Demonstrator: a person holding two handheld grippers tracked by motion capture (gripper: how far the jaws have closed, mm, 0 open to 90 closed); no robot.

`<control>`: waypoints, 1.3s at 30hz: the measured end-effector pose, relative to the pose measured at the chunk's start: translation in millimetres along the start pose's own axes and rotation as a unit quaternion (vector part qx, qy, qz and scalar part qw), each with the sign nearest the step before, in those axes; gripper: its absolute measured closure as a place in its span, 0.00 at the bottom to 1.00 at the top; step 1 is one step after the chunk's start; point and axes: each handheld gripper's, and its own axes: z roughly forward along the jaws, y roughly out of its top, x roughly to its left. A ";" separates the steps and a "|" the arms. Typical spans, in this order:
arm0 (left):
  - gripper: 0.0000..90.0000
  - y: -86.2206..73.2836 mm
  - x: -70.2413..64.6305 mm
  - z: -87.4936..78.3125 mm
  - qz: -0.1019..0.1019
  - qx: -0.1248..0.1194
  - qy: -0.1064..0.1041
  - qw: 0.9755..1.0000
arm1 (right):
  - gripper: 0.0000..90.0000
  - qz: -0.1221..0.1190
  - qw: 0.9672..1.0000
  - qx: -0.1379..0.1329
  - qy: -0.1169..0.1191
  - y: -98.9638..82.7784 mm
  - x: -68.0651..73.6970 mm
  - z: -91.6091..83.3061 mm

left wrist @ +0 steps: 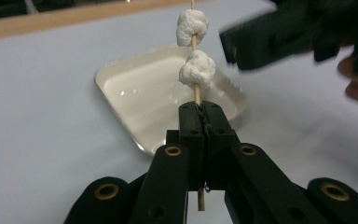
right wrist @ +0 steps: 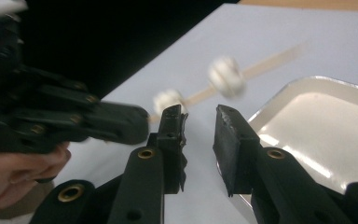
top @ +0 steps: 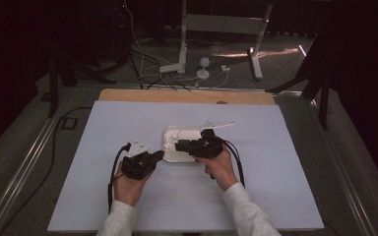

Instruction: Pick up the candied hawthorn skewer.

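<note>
Left gripper clamped on marshmallow skewer over tray edge, right gripper agape nearby.

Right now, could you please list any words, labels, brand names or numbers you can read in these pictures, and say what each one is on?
None can be read: the white tray, the skewer with its marshmallows, the left tool, the right tool and the table sheet carry no visible text.

Two-marshmallow skewer over white tray
</note>
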 end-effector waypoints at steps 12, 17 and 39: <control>0.99 -1.8 -2.6 4.2 0.033 -0.014 -0.065 0.997 | 0.81 0.063 0.995 -0.047 0.066 4.1 -7.9 -5.4; 0.98 -4.0 -8.9 11.5 0.052 0.002 -0.069 0.996 | 0.82 0.048 0.995 -0.045 0.073 6.6 1.5 -2.7; 1.00 -7.7 1.2 8.6 0.039 -0.008 -0.046 0.998 | 0.89 0.052 0.995 -0.090 0.013 11.1 10.7 0.7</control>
